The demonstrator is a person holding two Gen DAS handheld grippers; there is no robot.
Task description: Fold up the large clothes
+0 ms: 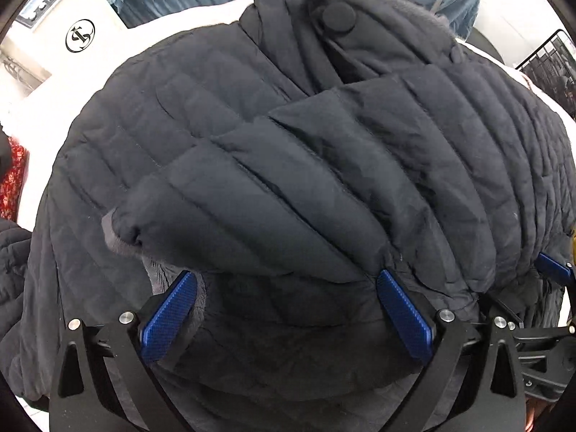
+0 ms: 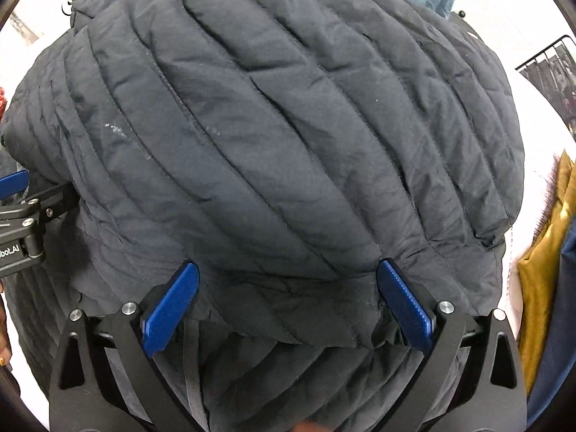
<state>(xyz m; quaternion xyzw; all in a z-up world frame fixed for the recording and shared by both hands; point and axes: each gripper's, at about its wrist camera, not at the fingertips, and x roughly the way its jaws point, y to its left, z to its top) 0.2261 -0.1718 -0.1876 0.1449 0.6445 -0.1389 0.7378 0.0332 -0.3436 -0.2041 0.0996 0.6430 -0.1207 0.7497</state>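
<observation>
Only from the left wrist, the jacket's (image 1: 288, 165) collar button (image 1: 338, 18) shows.

Your right gripper (image 2: 288, 302) sits spread wide over the dark quilted jacket (image 2: 273, 126); the left gripper (image 2: 14, 212) shows at far left.

Matt dark quilted cloth jacket (image 1: 288, 165), finely creased; its cuff (image 1: 115, 237) a grey ribbed knit; gripper pads (image 2: 169, 309) blue textured plastic on black frames
</observation>
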